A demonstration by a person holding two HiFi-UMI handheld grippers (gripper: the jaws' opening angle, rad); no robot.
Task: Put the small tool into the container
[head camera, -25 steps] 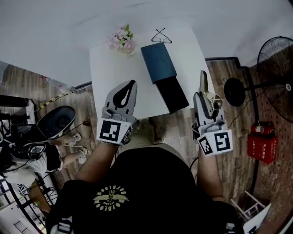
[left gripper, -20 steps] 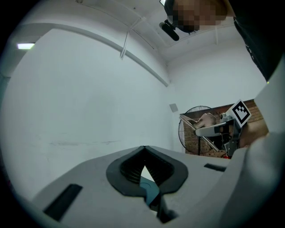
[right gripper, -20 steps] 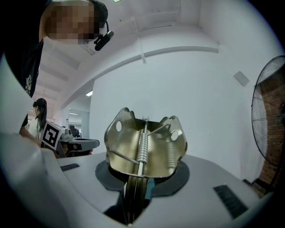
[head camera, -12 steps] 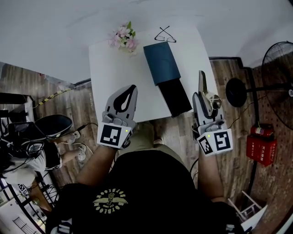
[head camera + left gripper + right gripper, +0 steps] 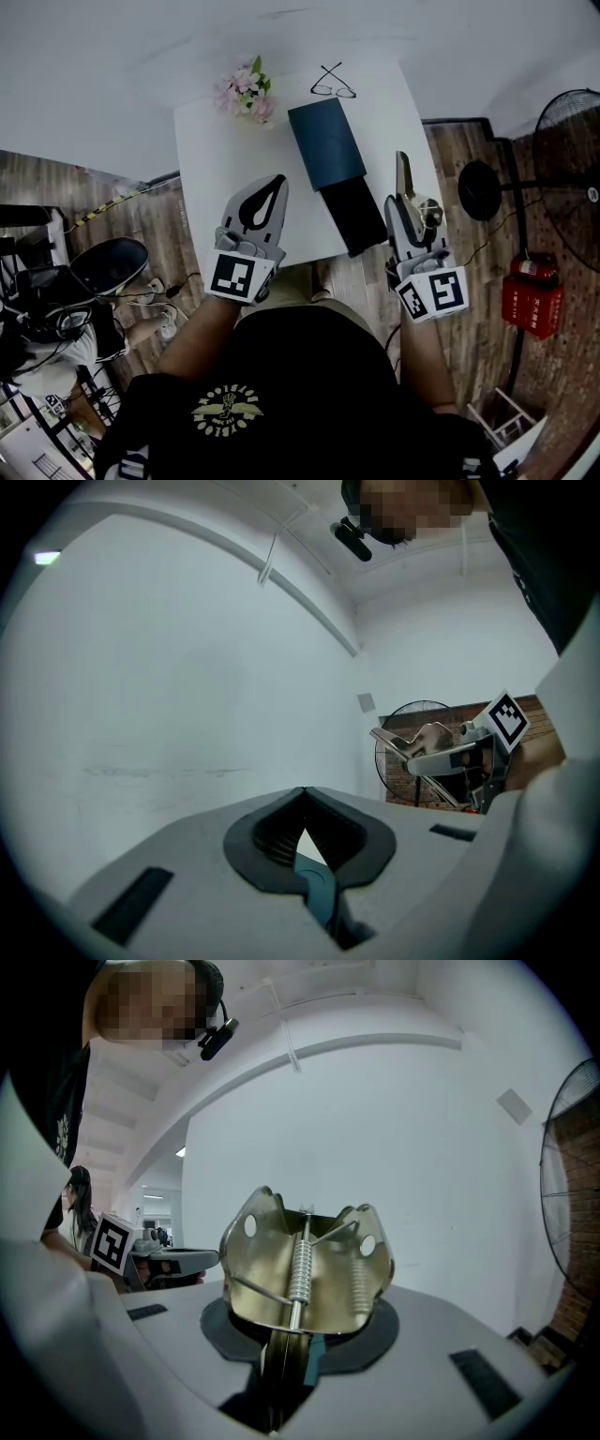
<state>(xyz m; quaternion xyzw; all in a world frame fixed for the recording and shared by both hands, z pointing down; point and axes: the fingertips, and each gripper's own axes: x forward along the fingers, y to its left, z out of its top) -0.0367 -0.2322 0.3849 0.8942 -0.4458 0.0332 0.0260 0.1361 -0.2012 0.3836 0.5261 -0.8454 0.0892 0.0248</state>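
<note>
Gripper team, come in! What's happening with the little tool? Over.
Left gripper shut, empty. Right gripper shut on the metal clip, beside the blue box. Its drawer stands open. Nothing between clip and drawer.

The head camera sat high above the white table [image 5: 225, 159], facing steeply down, far enough off to take in the whole tabletop, the floor round it and the pedestal fan [image 5: 572, 141] right of the table. The left gripper [image 5: 277, 180] camera rode just behind its own jaws over the table's near edge, looking level at the wall beyond the table. The right gripper [image 5: 401, 206] camera looked likewise from the table's right side, the spring-loaded metal tool [image 5: 305, 1269] filling its near field. Each gripper view caught the other gripper at its edge, and all three views shared the fan.
</note>
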